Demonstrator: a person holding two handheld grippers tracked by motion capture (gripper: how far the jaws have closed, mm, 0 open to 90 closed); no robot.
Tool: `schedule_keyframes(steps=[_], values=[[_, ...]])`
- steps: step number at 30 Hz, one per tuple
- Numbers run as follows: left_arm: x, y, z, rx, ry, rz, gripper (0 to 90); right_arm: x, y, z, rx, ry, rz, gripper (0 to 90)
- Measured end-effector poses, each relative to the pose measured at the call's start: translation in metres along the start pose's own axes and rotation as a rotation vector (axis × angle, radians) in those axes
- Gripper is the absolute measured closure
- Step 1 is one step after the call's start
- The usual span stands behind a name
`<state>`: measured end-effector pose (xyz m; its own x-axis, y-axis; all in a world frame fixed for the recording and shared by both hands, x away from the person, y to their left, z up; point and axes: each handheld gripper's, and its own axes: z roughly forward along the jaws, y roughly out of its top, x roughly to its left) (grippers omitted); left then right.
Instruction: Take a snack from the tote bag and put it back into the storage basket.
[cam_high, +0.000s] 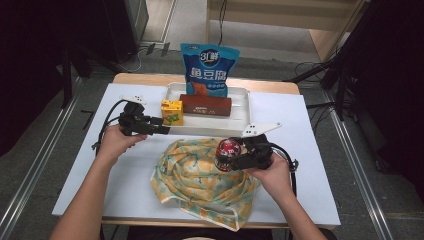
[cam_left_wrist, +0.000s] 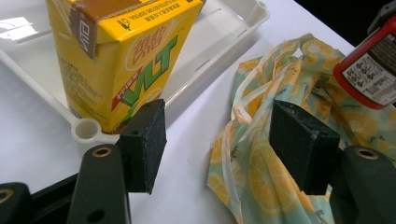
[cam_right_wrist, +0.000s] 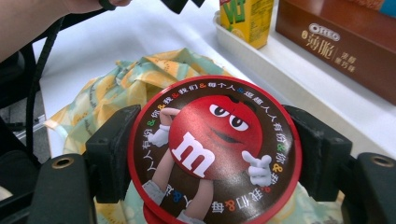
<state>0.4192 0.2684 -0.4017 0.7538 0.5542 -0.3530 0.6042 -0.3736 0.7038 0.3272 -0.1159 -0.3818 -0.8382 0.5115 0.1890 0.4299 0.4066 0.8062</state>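
Observation:
My right gripper is shut on a round red M&M's tub, held over a yellow lemon-print cloth bag lying crumpled on the table. My left gripper stands open, nothing between its pads, just in front of a yellow drink carton that stands upright in the left corner of a white tray. A brown Oreo box lies in the tray too.
A blue snack bag stands upright at the tray's back edge. The white table has bare surface to the left and right of the cloth bag. Dark stands and cables crowd the floor around the table.

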Motion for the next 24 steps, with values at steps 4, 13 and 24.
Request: schedule_keyframes(steps=[4, 13, 24], values=[[0.000, 0.000, 0.000, -0.001, -0.002, -0.001, 37.1, -0.005, 0.004, -0.001, -0.002, -0.010, 0.002, 26.7], [0.000, -0.001, 0.000, -0.004, -0.007, -0.005, 37.1, -0.011, 0.013, -0.003, -0.004, -0.025, 0.008, 26.7], [0.000, -0.001, -0.002, -0.009, -0.008, -0.004, 37.0, -0.018, 0.026, -0.003, -0.013, -0.039, 0.000, 26.7]])
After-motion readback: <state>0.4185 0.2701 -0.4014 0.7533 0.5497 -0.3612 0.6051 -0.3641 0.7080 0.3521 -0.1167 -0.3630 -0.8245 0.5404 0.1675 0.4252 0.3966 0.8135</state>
